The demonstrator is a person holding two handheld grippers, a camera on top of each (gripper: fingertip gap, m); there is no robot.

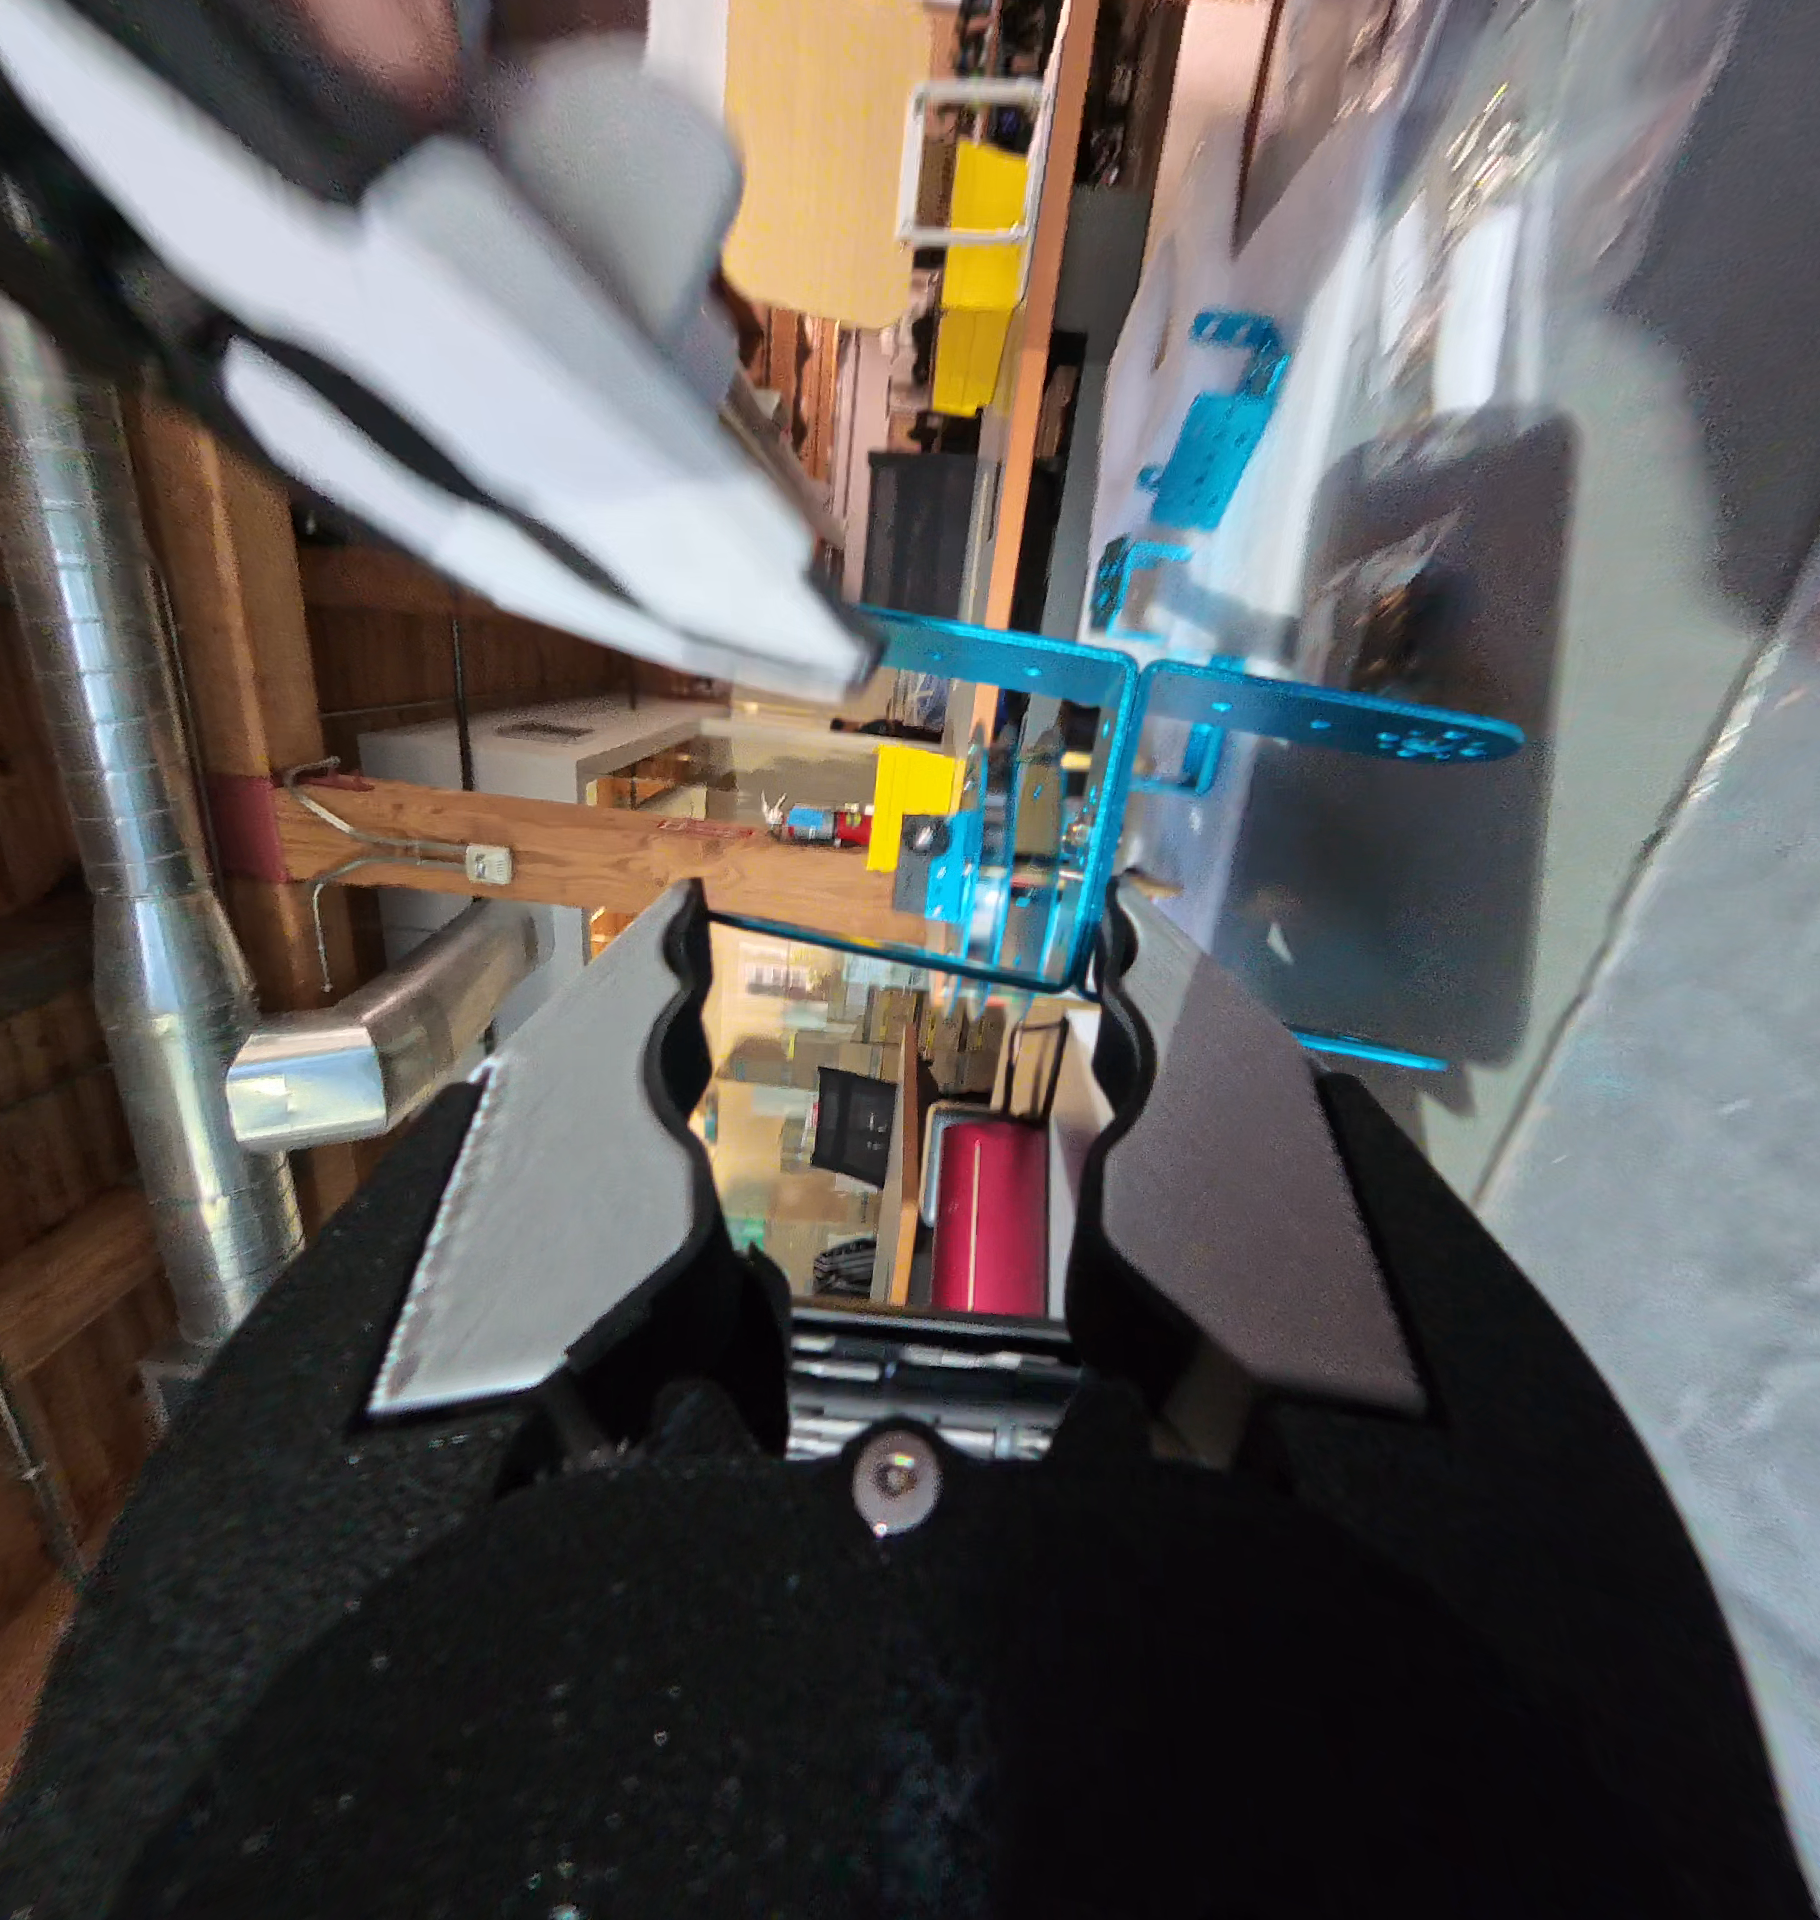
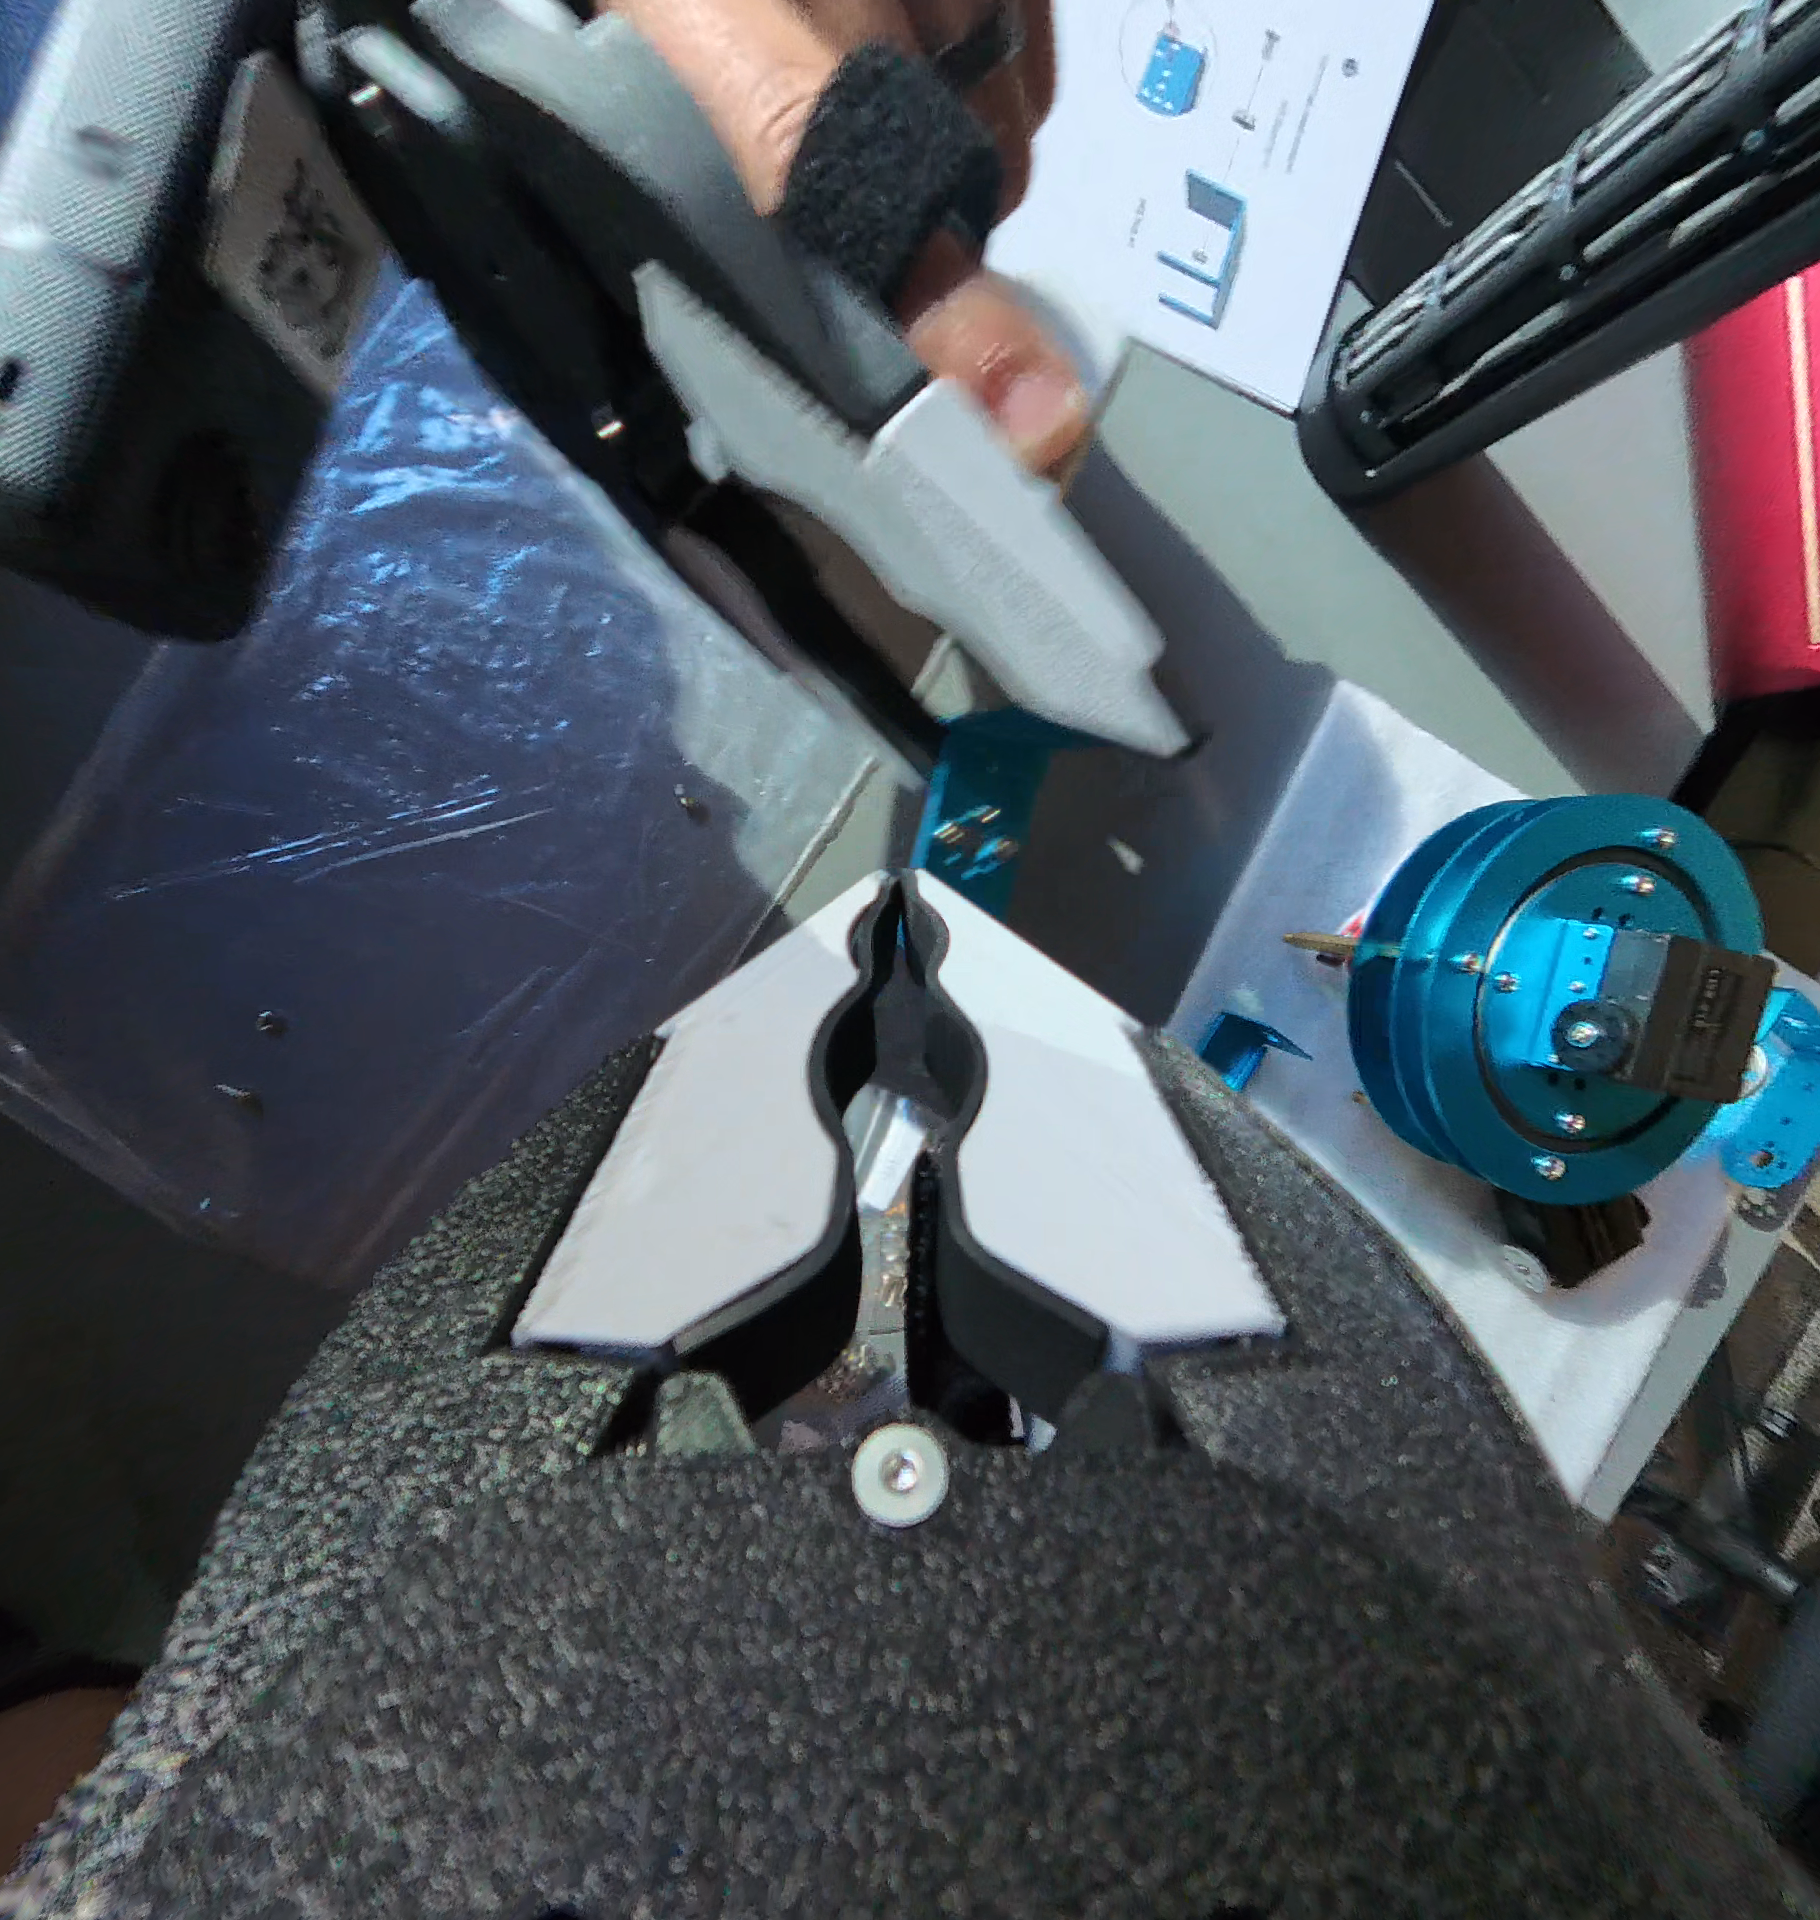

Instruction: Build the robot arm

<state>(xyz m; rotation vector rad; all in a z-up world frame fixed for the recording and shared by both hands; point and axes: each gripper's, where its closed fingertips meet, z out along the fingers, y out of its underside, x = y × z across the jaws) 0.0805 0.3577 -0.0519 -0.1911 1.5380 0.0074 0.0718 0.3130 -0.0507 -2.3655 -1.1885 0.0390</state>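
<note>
Blue bracket (image 1: pixel 989 665) of thin metal, lifted above a grey table (image 1: pixel 1664 1195) and a dark mat (image 1: pixel 1405 831). Left tongs (image 1: pixel 901 914) opened wide, with the bracket's frame spanning between both tips and touching them. Right tongs (image 2: pixel 901 904) nearly closed, pinching the end of the bracket's flat plate. Behind, a workshop room: silver duct (image 1: pixel 127 779), wooden beam (image 1: pixel 573 842), yellow bins (image 1: pixel 979 312), red case (image 1: pixel 989 1216). Beside the mat, a white board (image 2: pixel 1301 810) carrying a round blue wheel (image 2: pixel 1550 997), near a paper sheet (image 2: pixel 1280 260) with drawings.
</note>
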